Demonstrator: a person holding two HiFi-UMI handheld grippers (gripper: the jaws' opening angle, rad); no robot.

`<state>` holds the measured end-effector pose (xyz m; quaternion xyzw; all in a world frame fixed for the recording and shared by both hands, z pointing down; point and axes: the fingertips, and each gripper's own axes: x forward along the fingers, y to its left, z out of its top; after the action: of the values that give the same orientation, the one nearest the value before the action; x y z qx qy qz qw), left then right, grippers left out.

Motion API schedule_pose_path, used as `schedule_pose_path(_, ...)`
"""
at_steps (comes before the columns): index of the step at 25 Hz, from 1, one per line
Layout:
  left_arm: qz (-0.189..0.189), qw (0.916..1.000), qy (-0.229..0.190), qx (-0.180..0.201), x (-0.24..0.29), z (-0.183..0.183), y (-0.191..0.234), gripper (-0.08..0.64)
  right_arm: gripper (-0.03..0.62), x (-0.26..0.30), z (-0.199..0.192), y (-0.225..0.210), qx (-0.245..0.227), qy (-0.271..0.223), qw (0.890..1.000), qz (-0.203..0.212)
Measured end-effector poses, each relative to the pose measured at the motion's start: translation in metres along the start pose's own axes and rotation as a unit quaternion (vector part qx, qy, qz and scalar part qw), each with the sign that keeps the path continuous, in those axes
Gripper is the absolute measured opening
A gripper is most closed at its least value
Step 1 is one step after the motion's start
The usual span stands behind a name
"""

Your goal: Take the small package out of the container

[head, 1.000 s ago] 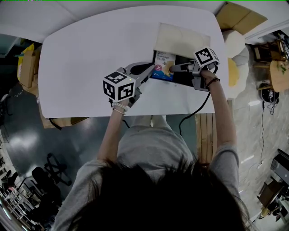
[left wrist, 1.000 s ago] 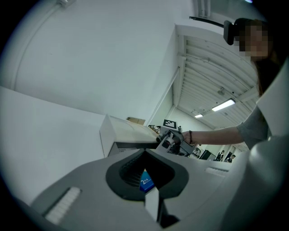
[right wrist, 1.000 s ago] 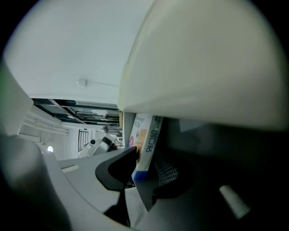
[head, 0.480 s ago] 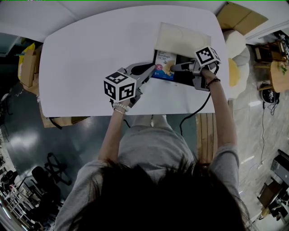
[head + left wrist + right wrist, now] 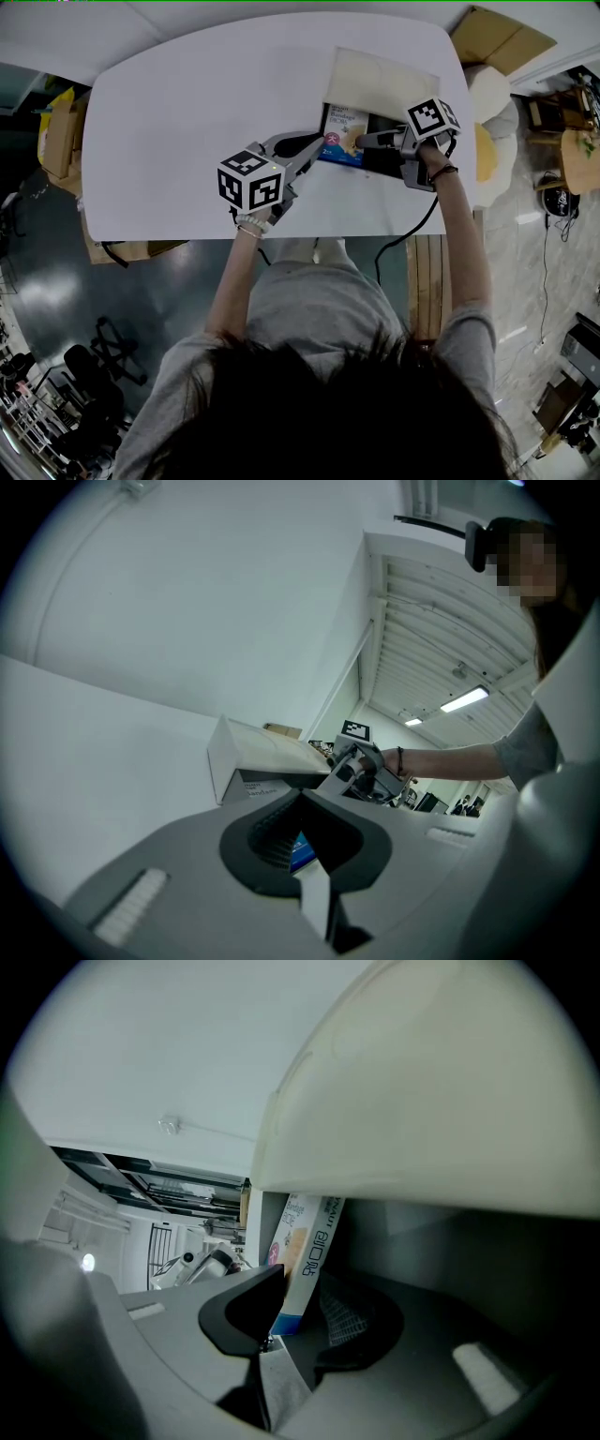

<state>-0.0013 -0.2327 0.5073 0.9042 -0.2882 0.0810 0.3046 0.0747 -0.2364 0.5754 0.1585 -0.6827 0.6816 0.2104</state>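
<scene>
An open container (image 5: 392, 124) with a dark inside and a cream lid (image 5: 380, 80) folded back lies on the white table (image 5: 178, 122). The small package (image 5: 342, 134), white and blue with a pink dot, stands tilted at the container's left end. In the right gripper view the package (image 5: 305, 1251) sits under the lid (image 5: 422, 1101), and my right gripper (image 5: 300, 1321) is shut on its lower end. My left gripper (image 5: 322, 147) reaches the package's left edge. A blue corner (image 5: 301, 851) shows between its jaws, but I cannot see whether the pads press on it.
Cardboard boxes (image 5: 56, 141) stand on the floor to the table's left, and another (image 5: 497, 37) at the far right. A black cable (image 5: 403, 239) hangs from the right gripper over the table's near edge. The person's body is close against that edge.
</scene>
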Motion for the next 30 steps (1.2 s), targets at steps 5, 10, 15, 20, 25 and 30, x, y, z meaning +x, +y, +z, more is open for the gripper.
schedule_pose_path(5,0.000,1.0000,0.000,-0.002,-0.003,-0.003,0.000,-0.008,0.135,0.000,0.000,0.001,-0.006,-0.008,1.000,-0.002)
schedule_pose_path(10,0.000,1.0000,0.000,-0.005,-0.004,-0.005,0.001,-0.008,0.132,-0.002,0.000,0.002,0.006,-0.006,1.000,0.006)
schedule_pose_path(15,0.001,1.0000,-0.002,-0.007,-0.007,-0.006,0.000,-0.008,0.130,-0.005,0.002,0.005,0.022,-0.018,0.999,0.035)
schedule_pose_path(20,0.002,1.0000,-0.003,-0.008,-0.011,-0.006,0.003,-0.008,0.130,-0.006,0.002,0.011,0.012,-0.028,0.999,0.045)
schedule_pose_path(25,0.001,1.0000,-0.005,-0.007,-0.010,-0.004,0.002,-0.008,0.132,-0.007,0.004,0.013,0.015,-0.032,0.998,0.044)
schedule_pose_path(30,0.000,1.0000,-0.008,-0.006,-0.011,-0.002,0.000,-0.008,0.132,-0.010,0.006,0.015,0.027,-0.030,0.998,0.048)
